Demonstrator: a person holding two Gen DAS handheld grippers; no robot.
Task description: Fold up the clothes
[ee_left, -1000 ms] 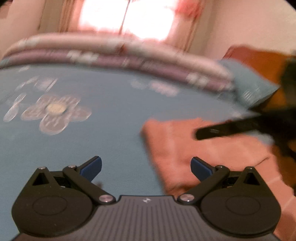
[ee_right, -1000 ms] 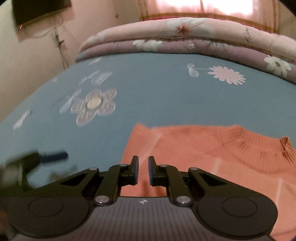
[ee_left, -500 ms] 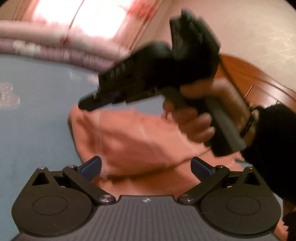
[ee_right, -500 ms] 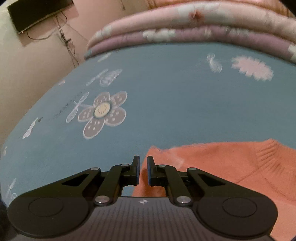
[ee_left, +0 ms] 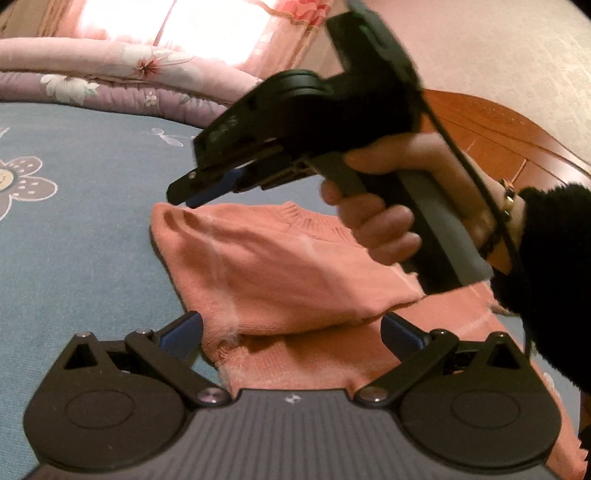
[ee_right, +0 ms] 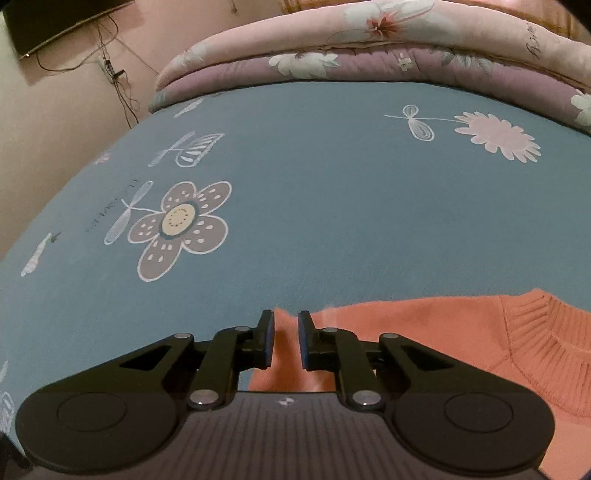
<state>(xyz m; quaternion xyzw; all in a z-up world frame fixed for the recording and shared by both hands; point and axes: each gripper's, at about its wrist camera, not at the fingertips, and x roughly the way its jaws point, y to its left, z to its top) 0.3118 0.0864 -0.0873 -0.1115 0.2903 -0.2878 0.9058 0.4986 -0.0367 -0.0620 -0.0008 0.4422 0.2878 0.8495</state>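
orange sweater (ee_left: 280,273) lies on the blue bed sheet (ee_right: 332,206), one side already folded over. right claw (ee_right: 286,341) has just been opening, its jaws barely apart and clear of the corner, likely releasing. left claw (ee_left: 291,330) spread wide, holding nothing.

A bedroom in someone's home. A bed spread with a blue sheet (ee_right: 332,192) printed with flowers fills the room. At the sheet's far edge lie folded quilts (ee_right: 369,48), pink over mauve, with a bright curtained window (ee_left: 192,33) behind them. A wooden headboard (ee_left: 509,136) rises at one side, and a dark screen (ee_right: 55,22) hangs on the wall opposite.
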